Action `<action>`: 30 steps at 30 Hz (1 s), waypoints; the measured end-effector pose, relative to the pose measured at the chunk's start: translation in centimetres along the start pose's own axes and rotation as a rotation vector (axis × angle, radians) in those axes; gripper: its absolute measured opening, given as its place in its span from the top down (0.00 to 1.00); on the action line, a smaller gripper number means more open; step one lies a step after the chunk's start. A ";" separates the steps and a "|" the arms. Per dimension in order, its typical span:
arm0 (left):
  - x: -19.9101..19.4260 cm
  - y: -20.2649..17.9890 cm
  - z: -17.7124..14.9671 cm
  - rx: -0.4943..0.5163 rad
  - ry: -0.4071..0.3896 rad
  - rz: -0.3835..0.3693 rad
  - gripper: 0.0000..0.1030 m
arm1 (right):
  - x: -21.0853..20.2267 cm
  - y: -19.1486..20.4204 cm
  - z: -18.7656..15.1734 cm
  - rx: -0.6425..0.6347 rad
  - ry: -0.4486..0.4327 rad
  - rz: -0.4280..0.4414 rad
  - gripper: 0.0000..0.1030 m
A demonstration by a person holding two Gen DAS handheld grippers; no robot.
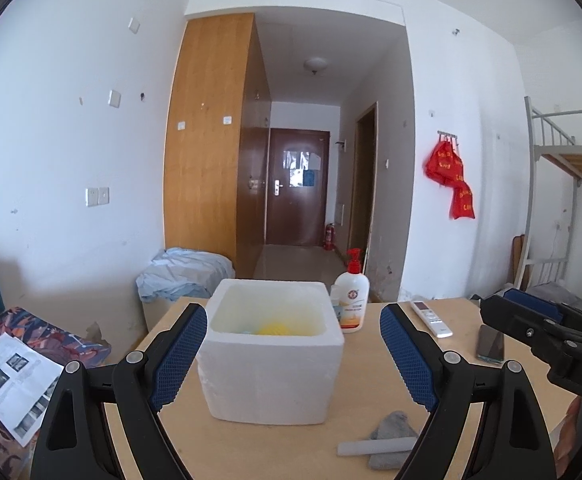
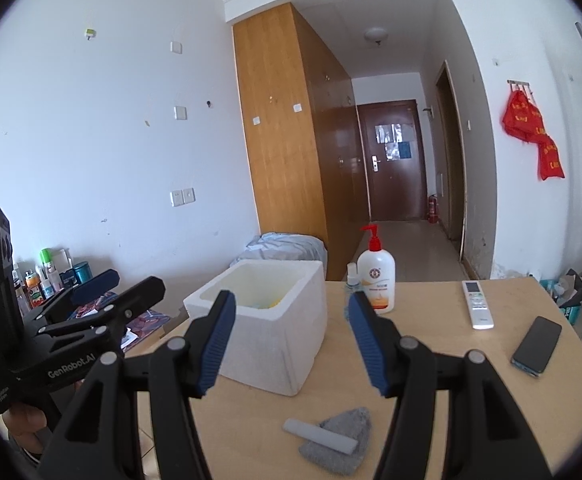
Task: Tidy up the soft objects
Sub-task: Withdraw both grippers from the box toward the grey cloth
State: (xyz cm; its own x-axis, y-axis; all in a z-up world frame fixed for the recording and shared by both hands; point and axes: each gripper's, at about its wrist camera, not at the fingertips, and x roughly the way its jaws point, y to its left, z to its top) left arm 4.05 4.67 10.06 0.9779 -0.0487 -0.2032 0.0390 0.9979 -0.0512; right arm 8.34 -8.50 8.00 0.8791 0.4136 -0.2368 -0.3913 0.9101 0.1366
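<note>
Left wrist view: the left gripper (image 1: pixel 293 354) hovers above a pale wooden table (image 1: pixel 467 368), its blue-padded jaws spread wide with nothing pressed between them. A white foam box (image 1: pixel 271 376) stands between the jaws in this view, clear of both pads. Something yellow (image 1: pixel 273 328) lies inside the box. Near the table's front edge, a grey foam tube (image 1: pixel 377 447) rests across a grey cloth (image 1: pixel 391 430). Behind the box stands a white pump bottle (image 1: pixel 351 300) with a red top. To its right lie a white remote (image 1: pixel 431 318) and a dark phone (image 1: pixel 490 344). The right gripper (image 1: pixel 531 314) enters from the right edge.

Right wrist view: the right gripper (image 2: pixel 291 340) is also held above the table, jaws partly apart and empty. The tube and cloth lie below it near the front edge, the box ahead to the left. A hand (image 2: pixel 27 420) holds the left gripper at the left edge.
</note>
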 end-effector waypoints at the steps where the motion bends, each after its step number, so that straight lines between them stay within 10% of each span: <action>1: -0.3 -0.1 -0.1 -0.002 -0.003 -0.004 0.13 | -0.3 0.1 -0.2 -0.002 -0.002 -0.002 0.38; 30: -1.9 -3.9 -6.1 0.020 0.057 -0.117 0.00 | -3.5 -2.8 -5.5 0.055 0.037 -0.113 0.12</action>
State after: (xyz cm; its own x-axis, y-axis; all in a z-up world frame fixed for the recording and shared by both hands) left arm 0.76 0.57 4.67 0.9532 -0.1661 -0.2525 0.1565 0.9860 -0.0579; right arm 4.89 -12.29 3.17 0.9055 0.3106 -0.2891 -0.2744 0.9483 0.1593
